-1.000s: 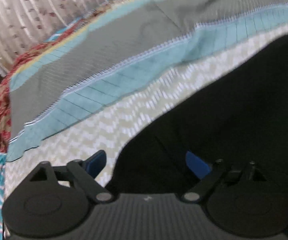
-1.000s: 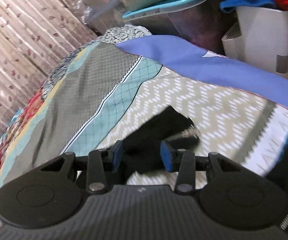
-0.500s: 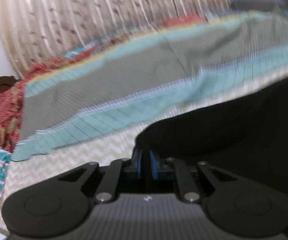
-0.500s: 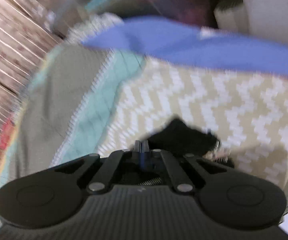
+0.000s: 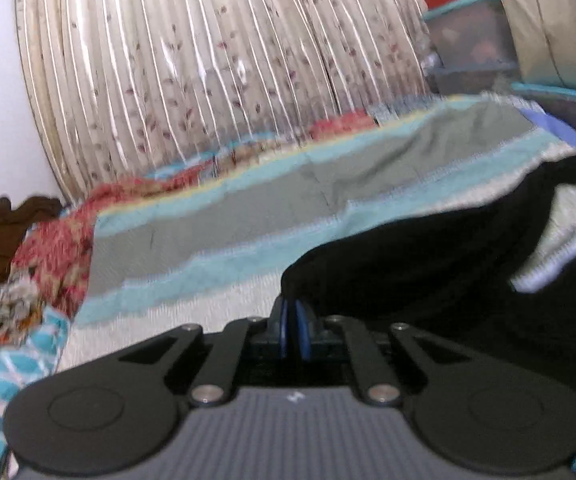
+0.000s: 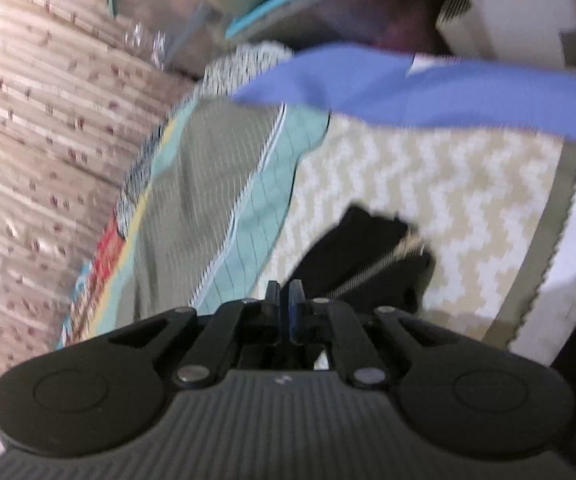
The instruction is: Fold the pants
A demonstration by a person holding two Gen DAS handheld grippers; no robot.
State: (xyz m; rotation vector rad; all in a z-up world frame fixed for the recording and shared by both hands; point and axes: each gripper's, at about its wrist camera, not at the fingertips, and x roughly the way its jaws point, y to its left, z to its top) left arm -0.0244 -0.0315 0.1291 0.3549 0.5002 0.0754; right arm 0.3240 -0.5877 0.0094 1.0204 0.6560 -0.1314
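Observation:
The black pants (image 5: 428,256) lie on a bed with a patterned cover. In the left wrist view my left gripper (image 5: 293,322) is shut on an edge of the pants, and the cloth stretches away to the right. In the right wrist view my right gripper (image 6: 285,308) is shut on the pants (image 6: 360,256) near an open metal zipper (image 6: 372,270), and the cloth is lifted off the cover.
The bed cover (image 5: 248,216) has grey, teal and zigzag bands. A pleated curtain (image 5: 208,60) hangs behind. Plastic storage boxes (image 5: 468,40) stand at the bed's far end. A blue sheet (image 6: 428,88) lies across the bed. A white bin (image 6: 508,8) stands beyond.
Both grippers were open around the pants a second ago and have shut on the cloth. Both have since lifted and tilted up, so the curtain and boxes show more.

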